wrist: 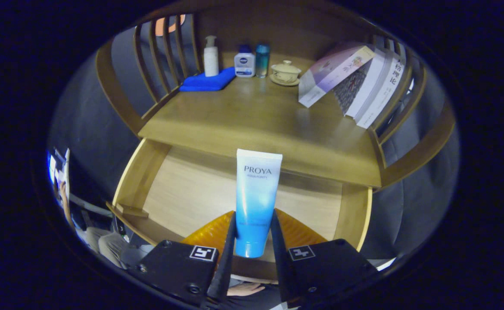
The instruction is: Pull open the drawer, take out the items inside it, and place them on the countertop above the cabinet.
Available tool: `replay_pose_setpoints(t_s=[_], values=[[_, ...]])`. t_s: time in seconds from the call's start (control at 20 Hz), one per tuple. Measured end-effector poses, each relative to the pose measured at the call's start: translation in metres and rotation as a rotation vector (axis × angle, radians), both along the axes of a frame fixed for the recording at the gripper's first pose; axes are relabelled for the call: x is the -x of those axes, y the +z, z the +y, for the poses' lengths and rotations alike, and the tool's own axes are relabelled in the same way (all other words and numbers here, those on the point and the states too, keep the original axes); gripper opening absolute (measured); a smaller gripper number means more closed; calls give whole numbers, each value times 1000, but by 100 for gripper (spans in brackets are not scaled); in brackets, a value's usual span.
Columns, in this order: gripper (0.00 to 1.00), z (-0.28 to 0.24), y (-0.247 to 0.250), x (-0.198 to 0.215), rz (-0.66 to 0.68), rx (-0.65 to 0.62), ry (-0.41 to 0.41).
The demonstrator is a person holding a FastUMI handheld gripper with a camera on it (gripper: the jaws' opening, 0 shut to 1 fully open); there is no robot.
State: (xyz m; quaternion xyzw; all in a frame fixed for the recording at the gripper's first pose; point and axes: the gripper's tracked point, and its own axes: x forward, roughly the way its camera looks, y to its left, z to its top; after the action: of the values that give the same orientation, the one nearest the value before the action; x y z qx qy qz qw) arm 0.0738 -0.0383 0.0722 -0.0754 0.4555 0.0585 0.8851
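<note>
Two fingers of the gripper point(254, 241) press on a tube point(255, 202), closed around its lower half. It stands upright between them, long axis pointing up and away, over the open drawer point(183, 189). Beyond and above lies the countertop point(252, 120), its near part bare, ready to receive it.

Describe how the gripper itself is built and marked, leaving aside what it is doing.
The gripper has two narrow, flat fingers that taper forward from two boxy black housings. Each housing carries a square black-and-white marker on its top and has visible screw heads. Ridged orange parts sit behind the fingers.
</note>
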Motion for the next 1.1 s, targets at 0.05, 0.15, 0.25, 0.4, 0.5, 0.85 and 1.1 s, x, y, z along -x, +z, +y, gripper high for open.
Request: replay_pose_setpoints(t_s=[0.05,0.15,0.25,0.4,0.5,0.85,1.1], values=[[47,-2,2,-7,-3,2,-8],[47,-1,4,-25,-16,4,-21],[47,2,6,-43,-28,6,-24],[47,10,10,-74,-68,-18,-44],[48,12,10,-90,-82,-47,-74],[47,16,1,-134,-141,-65,-118],[48,16,-8,-146,-163,-90,-170]])
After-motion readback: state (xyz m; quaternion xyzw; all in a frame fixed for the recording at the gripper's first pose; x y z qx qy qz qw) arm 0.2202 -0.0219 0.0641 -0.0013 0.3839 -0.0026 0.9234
